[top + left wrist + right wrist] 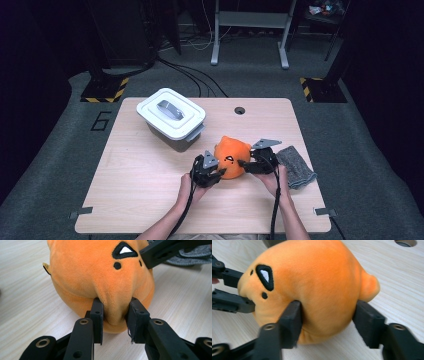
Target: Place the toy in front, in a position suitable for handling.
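An orange plush toy (231, 156) with a black-and-white stitched eye lies on the wooden table near its front middle. My left gripper (220, 172) comes at it from the left. In the left gripper view the plush toy (100, 272) has a fold at its lower edge pinched between the two pads of the left gripper (116, 315). My right gripper (242, 164) reaches in from the right. In the right gripper view the plush toy (317, 282) sits between the spread jaws of the right gripper (328, 320), whose far pad stands just off the fabric.
A white lidded container (171, 117) with a grey handle stands at the back left of the table (140, 200). A grey cloth (296, 167) lies right beside the right hand. A round cable hole (239, 110) sits near the far edge.
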The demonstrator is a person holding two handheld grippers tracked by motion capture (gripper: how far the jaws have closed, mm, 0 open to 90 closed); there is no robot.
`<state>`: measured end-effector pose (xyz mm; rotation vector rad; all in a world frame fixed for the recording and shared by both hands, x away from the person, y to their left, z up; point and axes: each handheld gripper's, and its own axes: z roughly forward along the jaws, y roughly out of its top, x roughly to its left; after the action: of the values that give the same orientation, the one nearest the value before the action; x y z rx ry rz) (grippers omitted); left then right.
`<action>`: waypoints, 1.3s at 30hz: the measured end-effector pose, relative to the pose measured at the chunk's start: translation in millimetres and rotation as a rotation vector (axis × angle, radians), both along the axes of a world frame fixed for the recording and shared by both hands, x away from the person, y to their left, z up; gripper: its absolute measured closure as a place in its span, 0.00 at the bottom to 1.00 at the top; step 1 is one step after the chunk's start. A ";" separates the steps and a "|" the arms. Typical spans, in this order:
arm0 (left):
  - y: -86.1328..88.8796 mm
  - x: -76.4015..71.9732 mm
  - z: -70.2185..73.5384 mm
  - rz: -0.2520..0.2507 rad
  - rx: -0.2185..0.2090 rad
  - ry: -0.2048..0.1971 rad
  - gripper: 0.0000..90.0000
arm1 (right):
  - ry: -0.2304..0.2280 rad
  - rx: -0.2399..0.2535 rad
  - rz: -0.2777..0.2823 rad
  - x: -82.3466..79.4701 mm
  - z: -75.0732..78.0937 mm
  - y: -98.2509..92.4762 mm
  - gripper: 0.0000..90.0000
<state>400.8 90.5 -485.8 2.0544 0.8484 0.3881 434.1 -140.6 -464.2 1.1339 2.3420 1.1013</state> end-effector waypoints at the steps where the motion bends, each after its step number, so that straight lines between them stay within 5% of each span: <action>1: -0.4 0.1 -0.3 0.006 -0.003 0.003 0.77 | -0.013 0.012 -0.012 -2.6 1.9 -1.1 0.36; 6: -4.7 -0.4 -1.1 0.023 -0.007 -0.001 0.77 | -0.079 0.020 -0.080 -26.5 13.0 2.1 0.28; 10: -5.1 0.6 -1.2 0.023 -0.006 -0.001 0.76 | -0.064 0.058 -0.110 -46.4 5.8 9.7 0.28; 12: -5.1 0.9 -0.7 0.018 0.002 0.000 0.76 | -0.060 0.028 -0.121 -51.1 -2.8 16.0 0.28; 20: -6.2 2.5 -0.4 -0.018 0.014 0.007 0.75 | -0.079 -0.010 -0.149 -43.8 -23.0 21.6 0.39; 29: -6.4 6.0 -1.9 -0.036 0.020 0.016 0.71 | -0.089 -0.053 -0.093 -37.9 -26.2 24.1 0.70; 35: 2.0 7.9 7.6 -0.047 0.025 0.009 0.54 | -0.088 -0.049 -0.090 -35.0 -27.1 19.8 0.79; 39: 14.6 14.3 23.9 -0.003 -0.018 -0.022 0.45 | -0.081 -0.048 -0.096 -34.2 -27.9 17.9 0.79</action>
<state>415.1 105.1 -461.9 2.0306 0.8330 0.3998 399.9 -122.7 -492.2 1.1499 2.2159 1.0323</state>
